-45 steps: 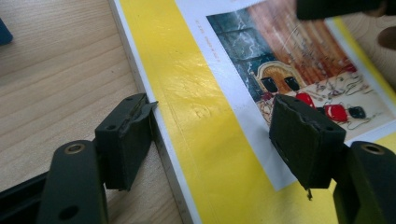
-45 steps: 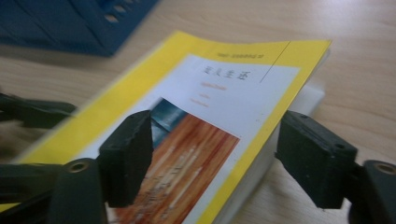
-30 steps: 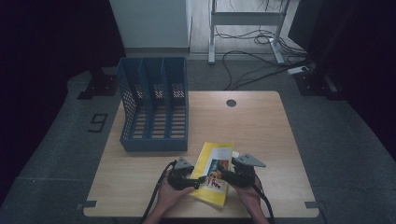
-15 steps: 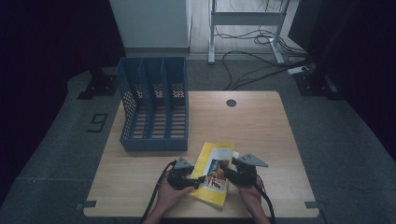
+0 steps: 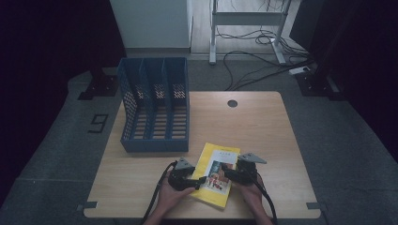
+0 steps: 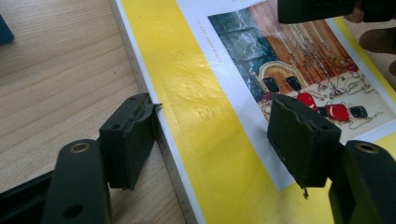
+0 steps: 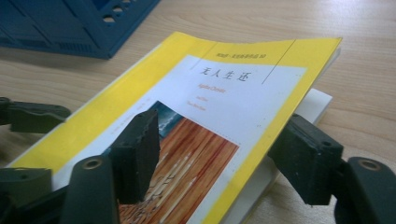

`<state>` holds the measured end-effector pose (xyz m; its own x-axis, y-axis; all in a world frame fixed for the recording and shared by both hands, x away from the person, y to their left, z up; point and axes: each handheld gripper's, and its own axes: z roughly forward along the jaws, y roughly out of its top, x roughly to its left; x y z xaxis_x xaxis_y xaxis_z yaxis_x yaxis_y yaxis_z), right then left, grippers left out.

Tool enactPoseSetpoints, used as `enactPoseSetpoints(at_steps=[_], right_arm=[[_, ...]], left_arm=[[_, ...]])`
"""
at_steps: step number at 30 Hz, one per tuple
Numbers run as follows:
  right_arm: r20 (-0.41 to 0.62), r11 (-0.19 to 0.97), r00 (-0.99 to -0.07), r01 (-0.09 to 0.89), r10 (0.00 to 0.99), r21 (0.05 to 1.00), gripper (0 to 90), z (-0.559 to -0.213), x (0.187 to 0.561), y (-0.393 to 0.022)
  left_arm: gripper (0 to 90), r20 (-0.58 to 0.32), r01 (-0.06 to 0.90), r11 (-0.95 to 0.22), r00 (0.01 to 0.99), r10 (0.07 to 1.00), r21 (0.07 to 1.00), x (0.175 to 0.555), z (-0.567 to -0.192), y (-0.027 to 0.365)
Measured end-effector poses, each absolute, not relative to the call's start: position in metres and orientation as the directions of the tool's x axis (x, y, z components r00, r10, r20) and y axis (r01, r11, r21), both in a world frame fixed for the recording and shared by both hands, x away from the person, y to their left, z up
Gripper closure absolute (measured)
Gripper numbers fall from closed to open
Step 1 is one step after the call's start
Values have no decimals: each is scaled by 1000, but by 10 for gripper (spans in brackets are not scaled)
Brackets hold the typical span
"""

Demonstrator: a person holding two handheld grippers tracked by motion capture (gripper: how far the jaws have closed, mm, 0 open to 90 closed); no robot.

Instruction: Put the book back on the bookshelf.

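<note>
A pale wooden tabletop (image 5: 263,126) carries a blue file rack (image 5: 155,110) at far left and a yellow paperback book (image 5: 217,174) lying flat near the front edge. The book looks light and bendy, its glossy cover likely slippery; the long edges offer the best hold. The left tool (image 5: 197,180) straddles the spine, wide, not gripping. The right tool (image 5: 227,172), just been opening, brackets the lifted cover's edge without pressing.

The blue rack (image 5: 155,108) blocks the worktop's (image 5: 263,126) upper left, the book (image 5: 217,174) lies bottom centre, and the right half is open.
</note>
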<state>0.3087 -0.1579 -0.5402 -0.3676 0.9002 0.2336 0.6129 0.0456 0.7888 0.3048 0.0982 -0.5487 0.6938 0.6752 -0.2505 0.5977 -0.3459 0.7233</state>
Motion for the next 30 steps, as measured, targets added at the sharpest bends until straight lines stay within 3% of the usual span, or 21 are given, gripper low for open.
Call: enactPoseSetpoints(at_steps=[8,14,20,30], right_arm=[[258,19,-349,626,901,780,302,-544,314,-161],[310,-22,-368,613,877,789,436,-539,313,-165],[293,13,-436,575,851,818,482,-526,305,-157],[344,-13,-410,627,844,779,665,-537,315,-165]], left_arm=[[322,-252,598,-345,694,675,723,305,-549,99],[322,-253,598,-345,694,674,724,305,-549,99],[322,-254,598,-344,694,674,724,306,-549,99],[322,-253,598,-344,694,674,724,305,-549,99]])
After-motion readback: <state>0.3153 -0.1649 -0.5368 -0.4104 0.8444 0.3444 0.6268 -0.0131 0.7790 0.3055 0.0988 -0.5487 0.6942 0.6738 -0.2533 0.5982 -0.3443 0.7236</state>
